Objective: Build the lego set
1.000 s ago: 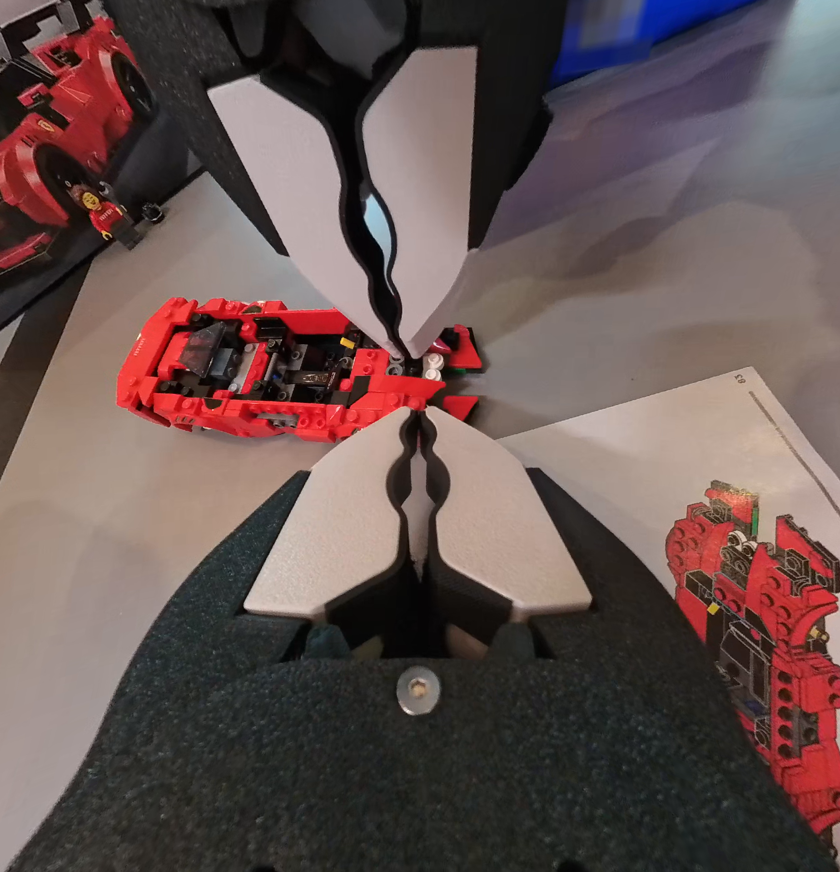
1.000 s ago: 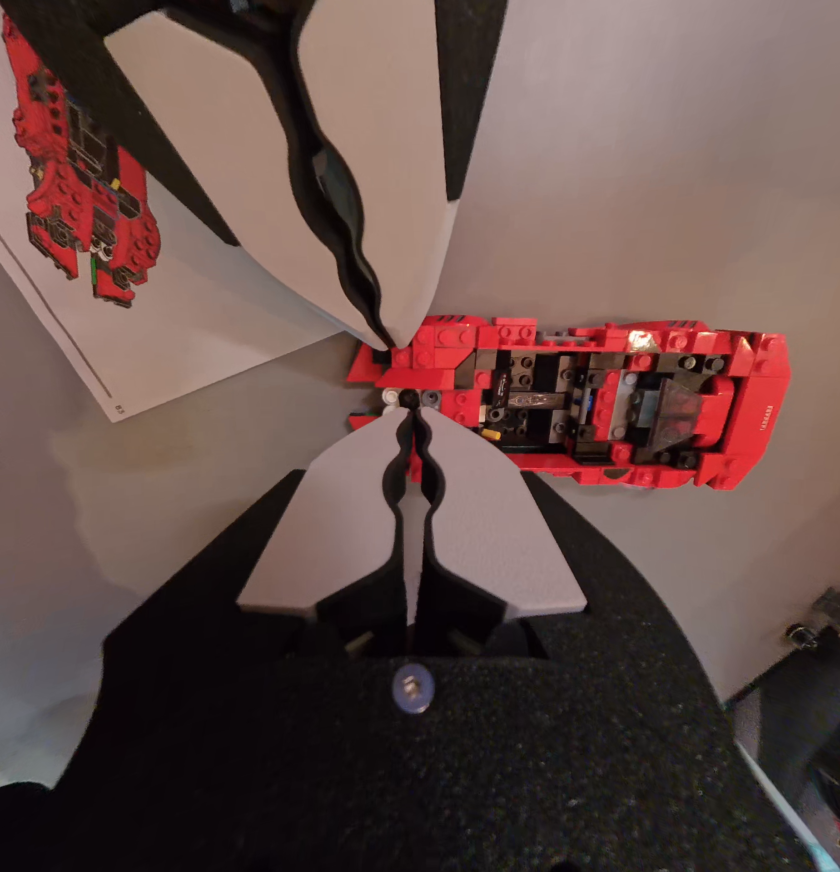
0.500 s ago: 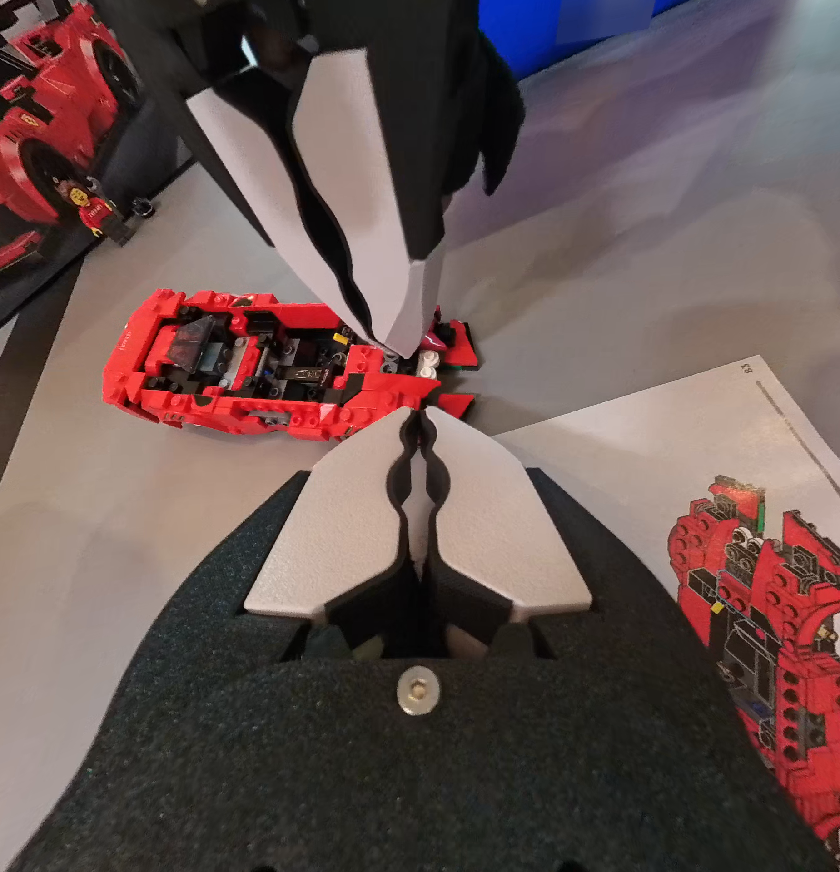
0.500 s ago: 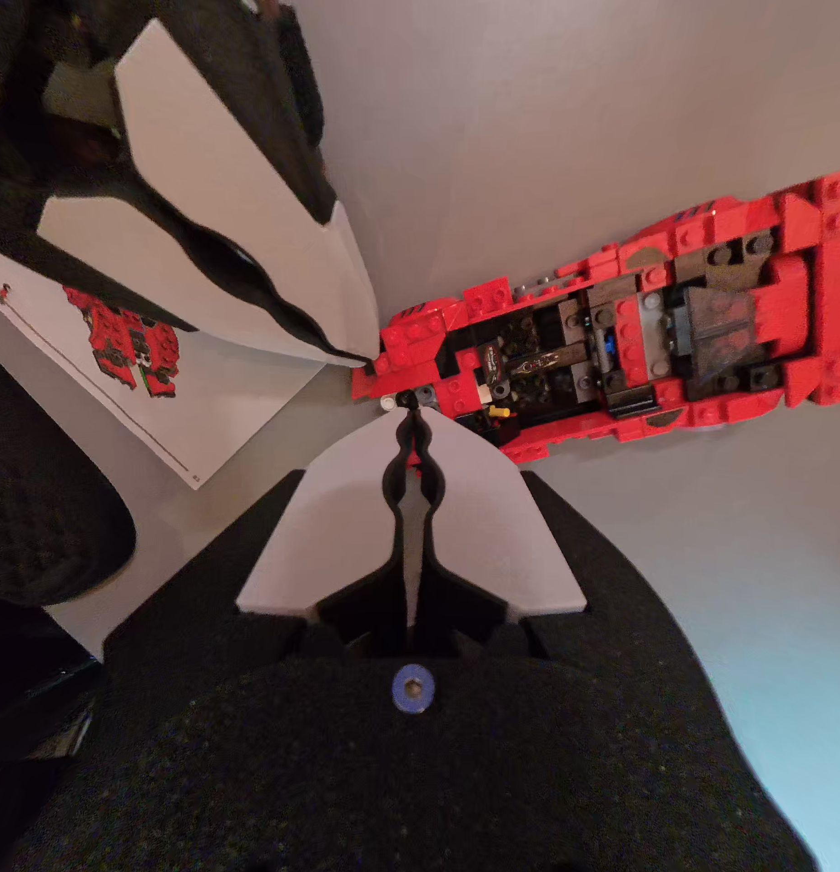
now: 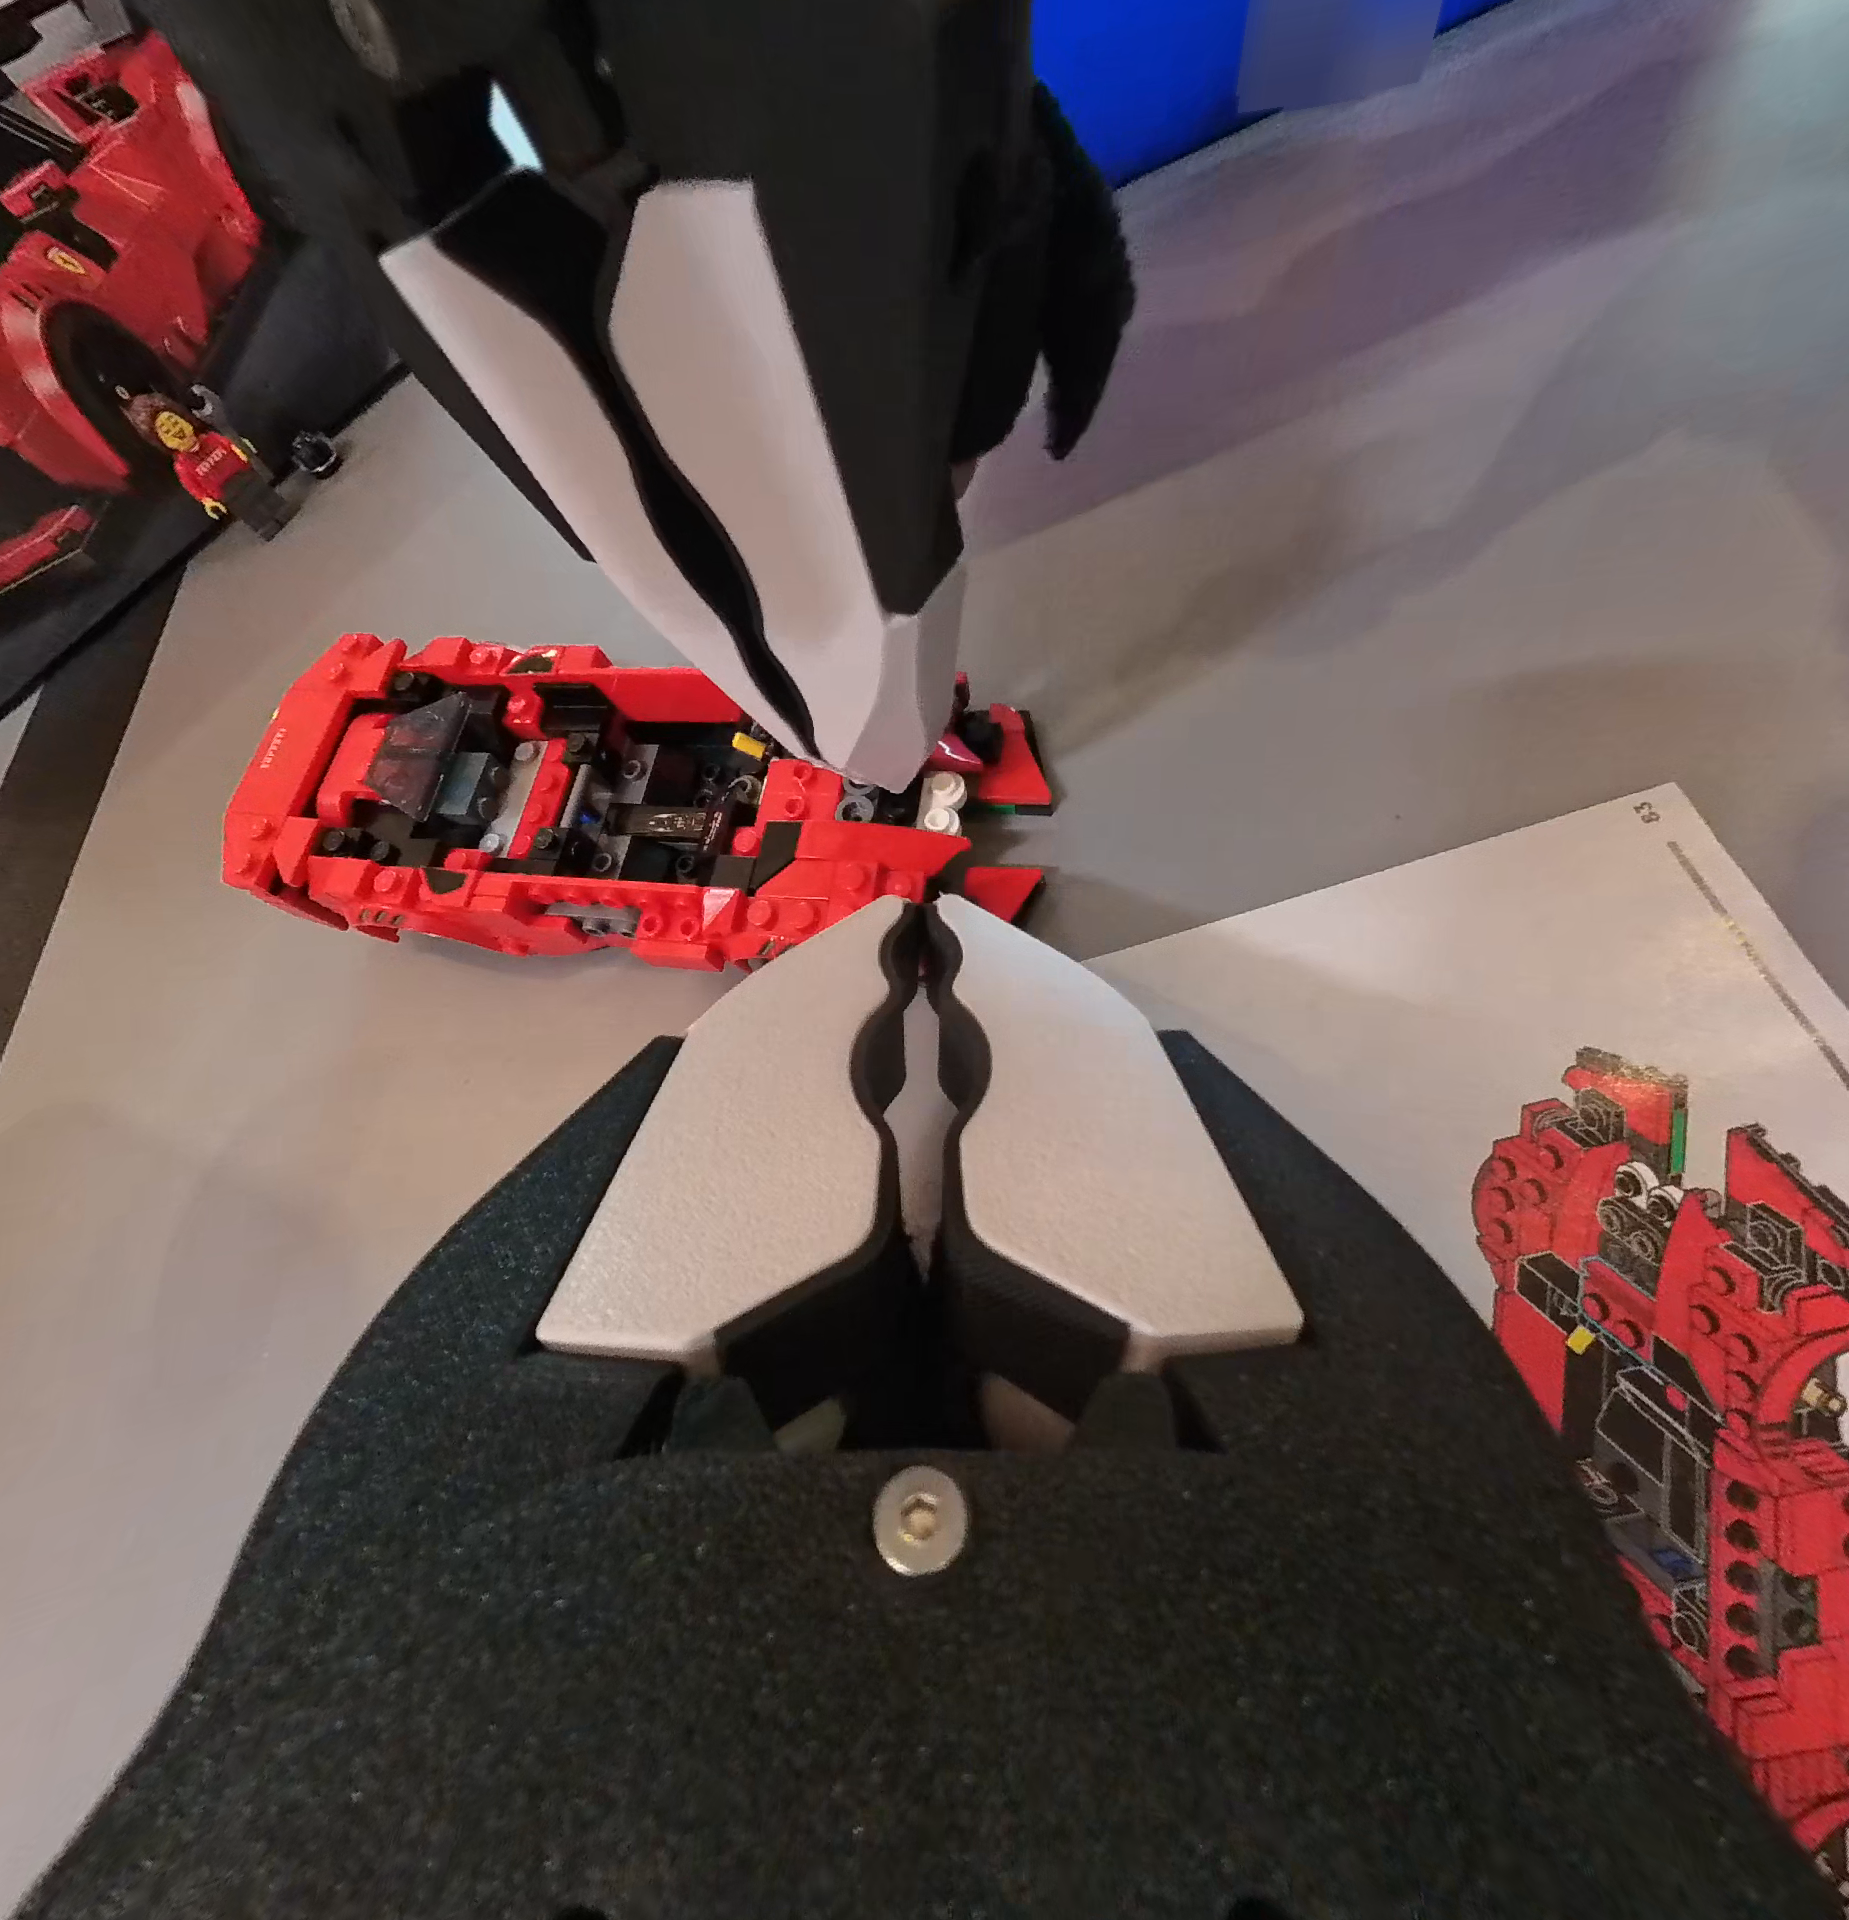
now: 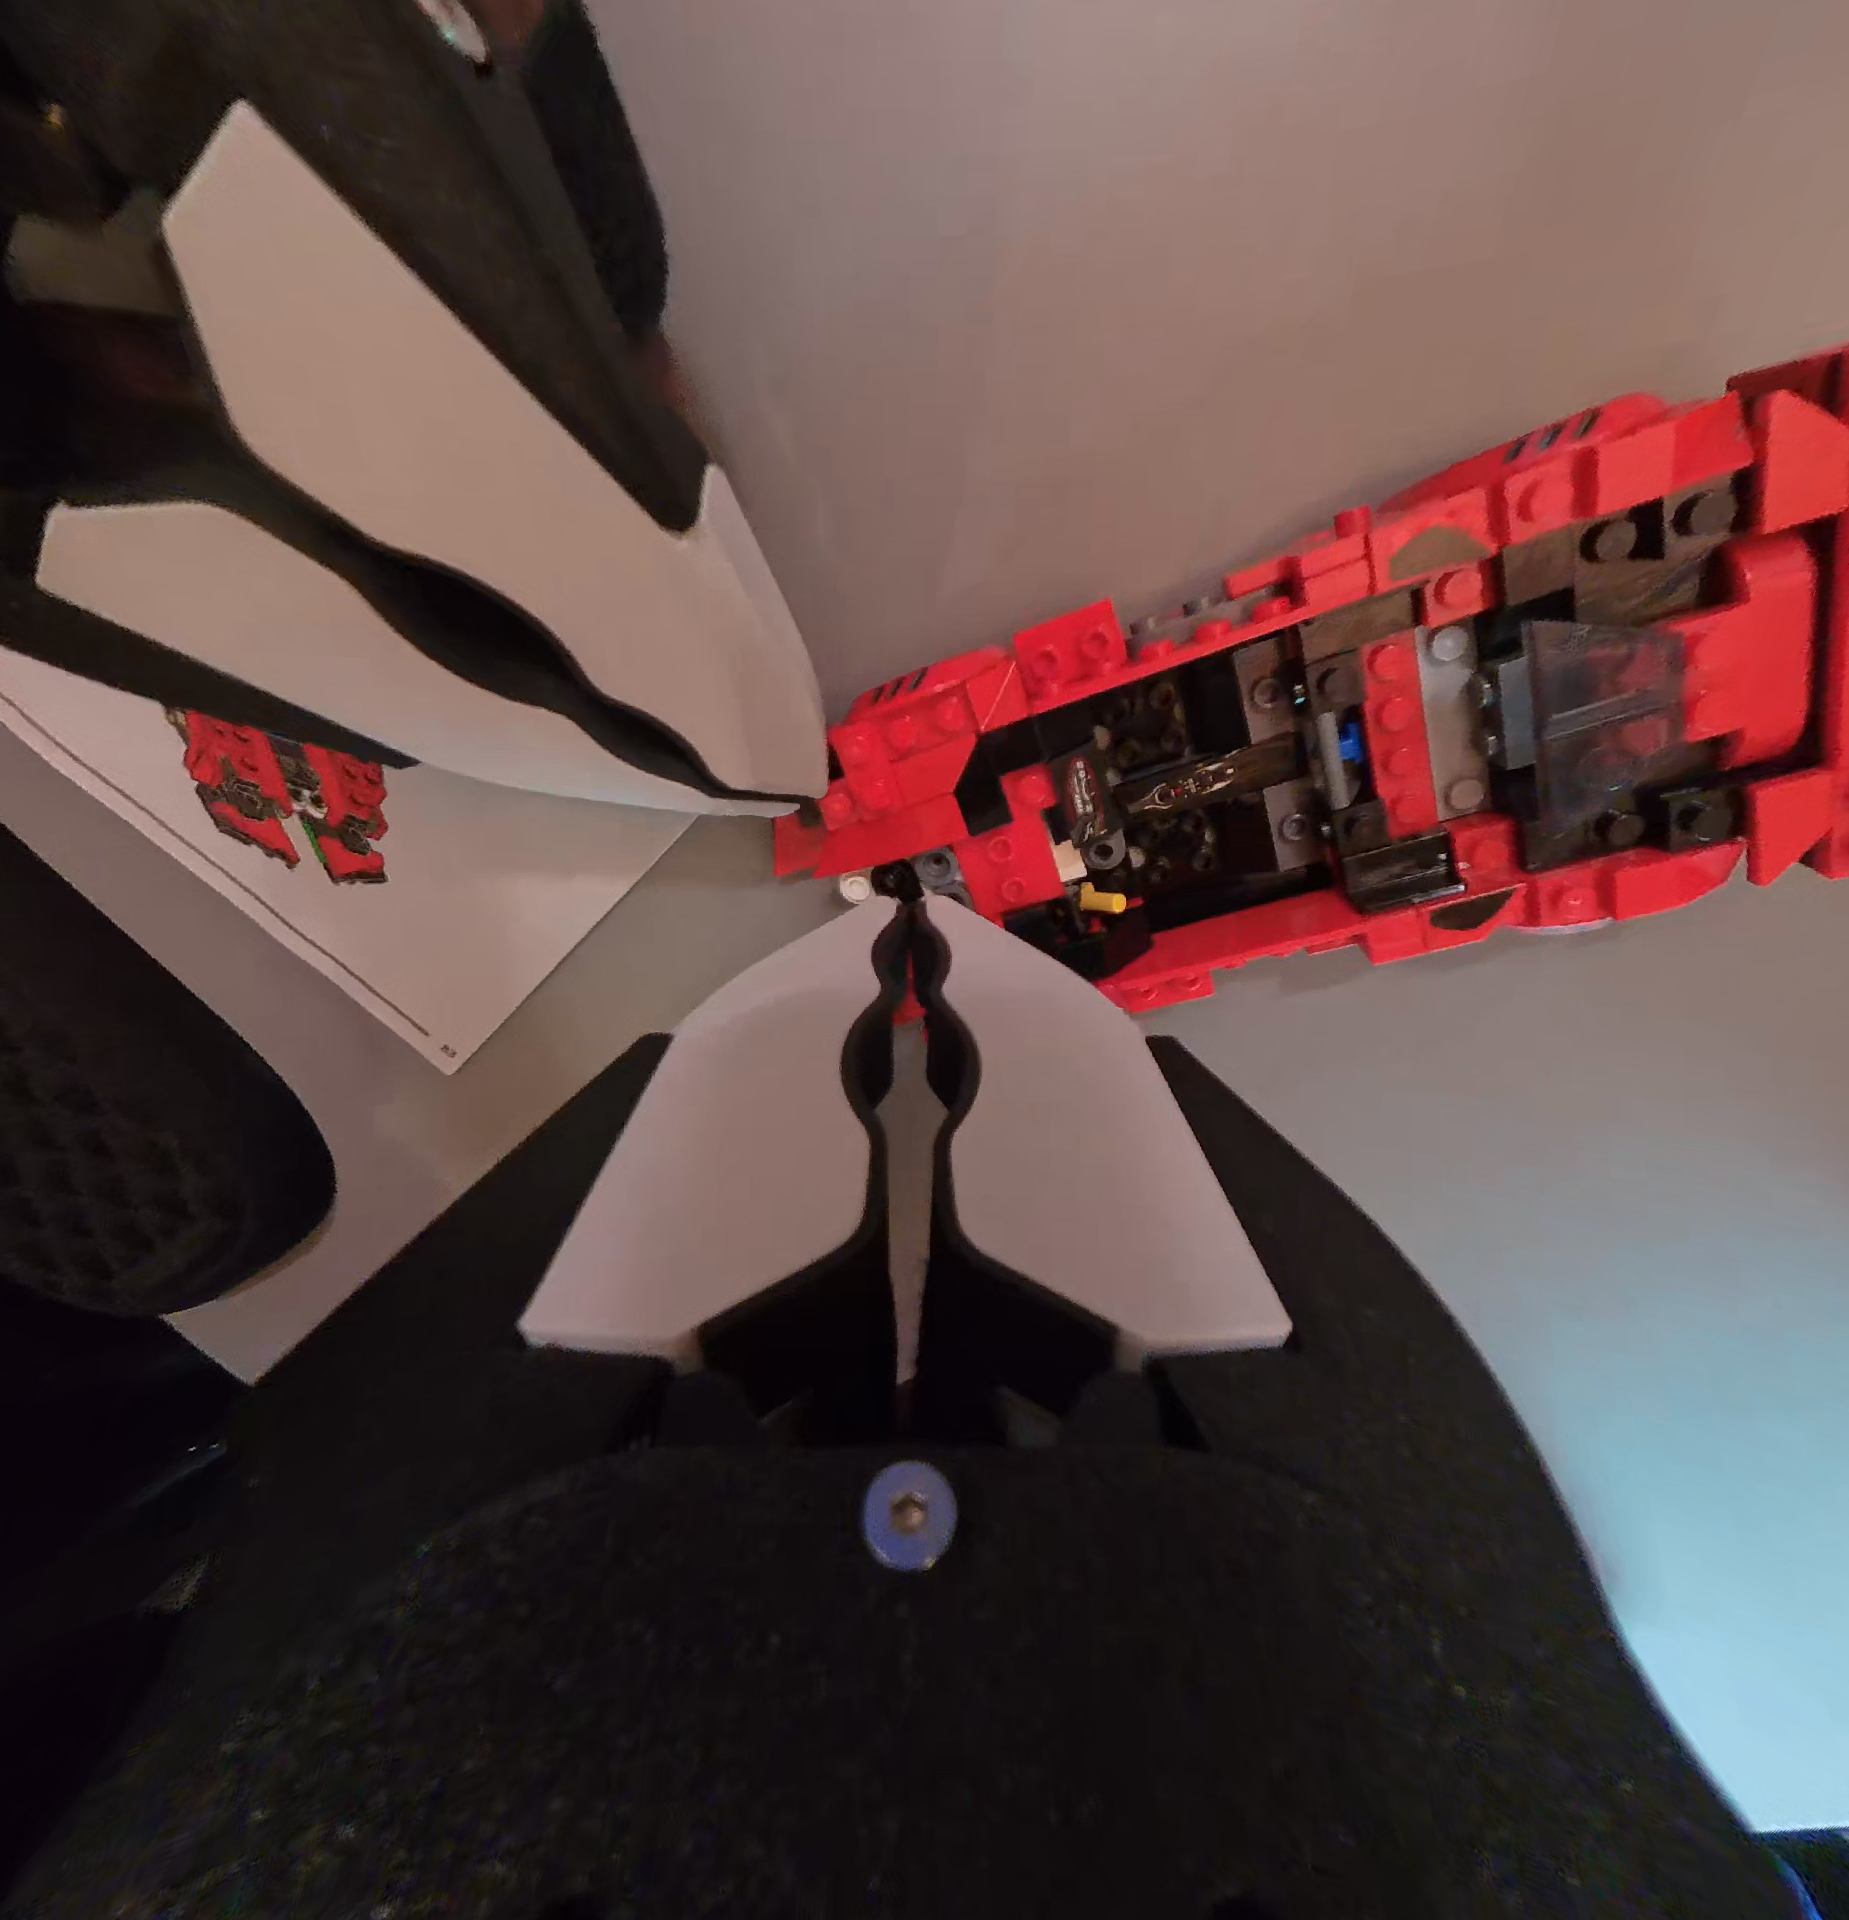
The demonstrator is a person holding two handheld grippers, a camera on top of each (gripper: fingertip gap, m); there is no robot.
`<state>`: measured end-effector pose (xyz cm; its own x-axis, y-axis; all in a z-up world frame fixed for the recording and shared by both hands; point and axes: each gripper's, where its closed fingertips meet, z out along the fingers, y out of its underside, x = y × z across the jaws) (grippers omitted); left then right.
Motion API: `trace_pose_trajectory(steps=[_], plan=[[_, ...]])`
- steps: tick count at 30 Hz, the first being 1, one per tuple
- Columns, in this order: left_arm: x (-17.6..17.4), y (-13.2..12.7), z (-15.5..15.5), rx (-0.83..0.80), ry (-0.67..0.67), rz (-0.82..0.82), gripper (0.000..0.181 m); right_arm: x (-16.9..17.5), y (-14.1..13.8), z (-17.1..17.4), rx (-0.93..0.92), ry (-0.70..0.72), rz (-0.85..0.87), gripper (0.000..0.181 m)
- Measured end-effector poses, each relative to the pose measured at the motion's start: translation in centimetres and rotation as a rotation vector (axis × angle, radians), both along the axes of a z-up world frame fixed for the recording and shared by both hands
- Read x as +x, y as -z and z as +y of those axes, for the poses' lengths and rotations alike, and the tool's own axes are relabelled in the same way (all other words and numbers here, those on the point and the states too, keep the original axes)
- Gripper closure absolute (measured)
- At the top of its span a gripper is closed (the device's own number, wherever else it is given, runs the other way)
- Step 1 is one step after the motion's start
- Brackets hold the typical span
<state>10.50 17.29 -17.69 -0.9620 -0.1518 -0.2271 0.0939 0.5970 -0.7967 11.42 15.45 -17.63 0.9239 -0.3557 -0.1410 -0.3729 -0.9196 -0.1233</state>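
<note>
car (image 5: 587,821): you are seating a small black piece (image 6: 896,881) at its end | right gripper (image 6: 912,914) jaws pinching it | left gripper (image 5: 918,914) jaws closed, bracing | roof, wheels remaining

Surface: we see a smooth, matte grey surface (image 5: 1419,540) filling most of both views.
Edge: we note a dark band (image 5: 47,790) along the surface's left side in the left wrist view.
Backdrop: we find a bright blue panel (image 5: 1159,73) behind the surface's far edge.
Light: we see soft, purplish shadows across the far surface and a pale bluish glow (image 6: 1730,1558) at the lower right of the right wrist view.
</note>
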Motion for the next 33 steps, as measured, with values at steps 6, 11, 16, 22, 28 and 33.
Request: trace_pose_trajectory(steps=[6,11,16,22,28,33], plan=[[-0.05,0.00,-0.02,0.000,0.004,0.003,0.181,0.14,0.04,-0.06,-0.058,0.032,0.046,0.181],[-0.08,0.02,-0.03,0.001,0.006,0.004,0.181,0.15,0.07,-0.11,-0.129,0.026,0.065,0.181],[-0.08,0.02,-0.03,0.001,0.006,0.004,0.181,0.20,0.08,-0.15,-0.176,0.030,0.081,0.181],[-0.10,0.04,-0.03,0.002,0.007,0.004,0.181,0.27,0.09,-0.16,-0.183,0.024,0.076,0.181],[-0.21,0.38,-0.05,0.027,0.013,-0.006,0.181,0.52,-0.07,0.07,-0.099,0.012,0.047,0.179],[-0.14,0.13,-0.01,0.008,0.008,0.002,0.181,0.31,-0.10,-0.19,-0.080,-0.012,0.044,0.173]])
